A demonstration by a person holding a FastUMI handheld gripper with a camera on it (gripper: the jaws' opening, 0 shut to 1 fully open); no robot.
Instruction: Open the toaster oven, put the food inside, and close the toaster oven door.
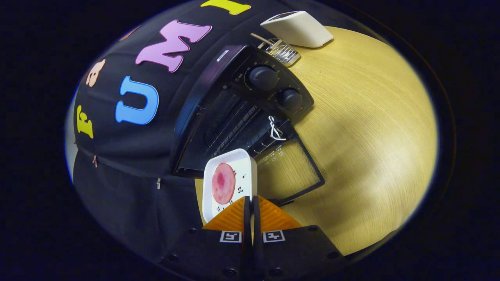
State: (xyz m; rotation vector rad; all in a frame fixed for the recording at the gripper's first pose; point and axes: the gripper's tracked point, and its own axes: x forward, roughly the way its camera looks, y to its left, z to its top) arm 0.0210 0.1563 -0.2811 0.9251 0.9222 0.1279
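- Before the open toaster oven (242,113), the tongs (250,203) are tilted sideways, nearly pressed together, pinching the edge of a white tray (230,183).
- On the tray lies a round pink food slice (223,183); the oven door (291,171) lies flat on the table (371,136).

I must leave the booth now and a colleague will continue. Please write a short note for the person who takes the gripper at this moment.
Gripper: fingers closed on the edge of the white plate, holding it up.
Food: a round pink slice lies on the plate.
Toaster oven: on the wooden table, against the booth wall. Its glass door is already open and folded down; the plate is just in front of the opening.
Done: door opened, plate picked up.
Left: slide the plate onto the rack, release, withdraw, then close the door.
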